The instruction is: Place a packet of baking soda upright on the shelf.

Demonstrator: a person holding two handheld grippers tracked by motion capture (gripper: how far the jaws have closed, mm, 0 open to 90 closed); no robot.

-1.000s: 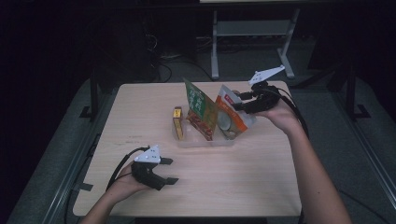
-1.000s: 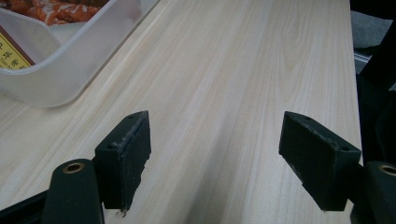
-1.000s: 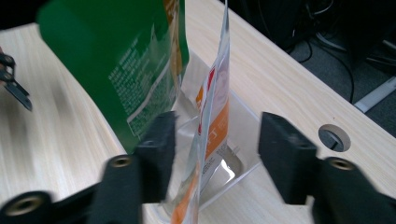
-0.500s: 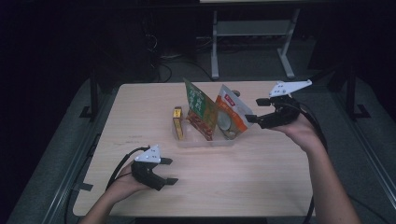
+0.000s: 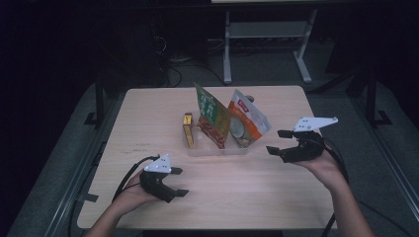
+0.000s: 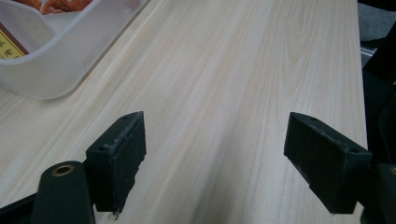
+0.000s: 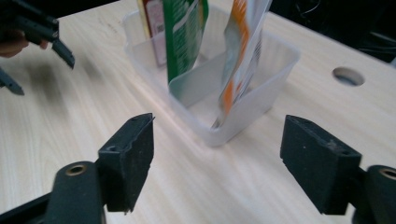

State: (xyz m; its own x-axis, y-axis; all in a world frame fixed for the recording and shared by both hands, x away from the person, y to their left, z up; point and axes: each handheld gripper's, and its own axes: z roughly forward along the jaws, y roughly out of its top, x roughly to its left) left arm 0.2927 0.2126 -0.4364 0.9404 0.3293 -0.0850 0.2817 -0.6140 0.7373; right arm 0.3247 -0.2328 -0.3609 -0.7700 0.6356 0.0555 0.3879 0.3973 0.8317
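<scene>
The clear tub (image 5: 217, 148) with the upright orange packet (image 5: 245, 123), green packet (image 5: 212, 114) and yellow box (image 5: 188, 129) is seen mid-table, just left of the right gripper (image 5: 277, 141), whose jaws are held wide open and empty. The left gripper (image 5: 179, 181), also open and empty, is held farther off near the front edge. The pale wood table (image 5: 257, 192) is set in a dark room.

Left gripper (image 5: 178, 181) fingers apart; right gripper (image 5: 277, 141) fingers apart.
</scene>
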